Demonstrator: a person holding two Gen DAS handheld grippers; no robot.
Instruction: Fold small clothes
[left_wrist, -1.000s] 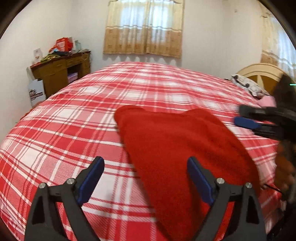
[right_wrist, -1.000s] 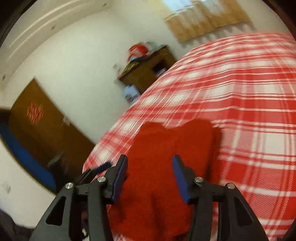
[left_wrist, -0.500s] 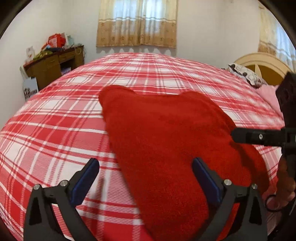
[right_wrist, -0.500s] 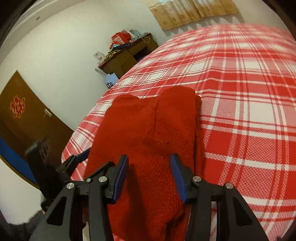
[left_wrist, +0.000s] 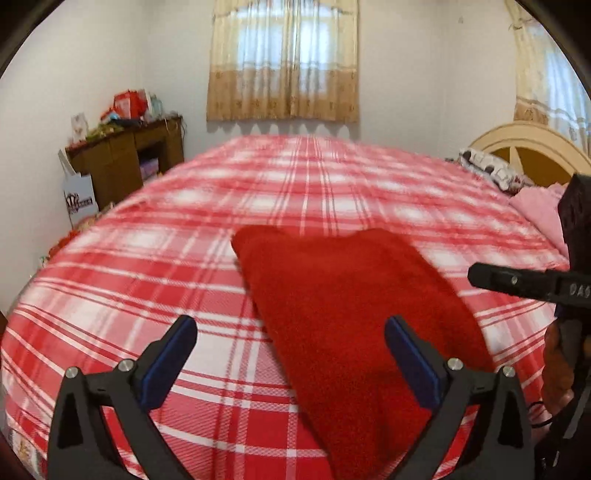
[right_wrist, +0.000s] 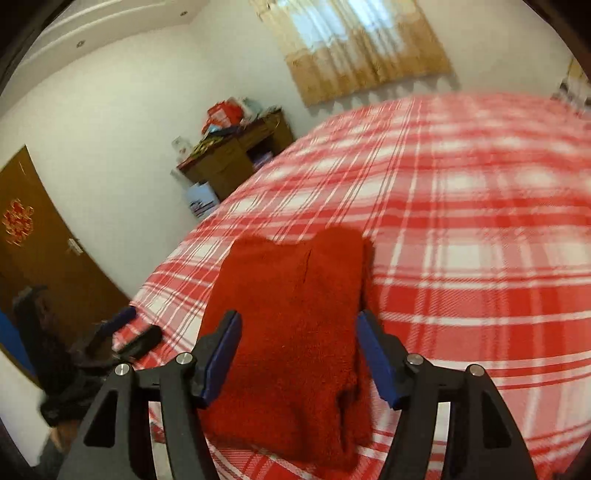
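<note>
So the red knitted sweater is lying on the plaid bedspread, close to the near edge of the bed, and it looks already folded into a compact stack. In the right wrist view you can see a doubled layer and a thick edge running along its 3 o'clock side.

Left gripper hangs over the garment's 9 o'clock edge, jaws wide apart, nothing between them. One blue pad sits over bare bedspread, the other over the knit. My guess is it's straddling that edge so it can either pinch it or just stay out of the way.

Right gripper is lined up right along the sweater's length, jaws also apart and empty, one pad to each side of the fabric. Can't tell if the pads touch the knit or float just above it.

The wooden desk piled with stuff sits at 10 o'clock by the wall, curtains at 12, headboard at 2. Well apart from the work.

To me this fold looks about done, maybe one more tidy-up or another halving.
</note>
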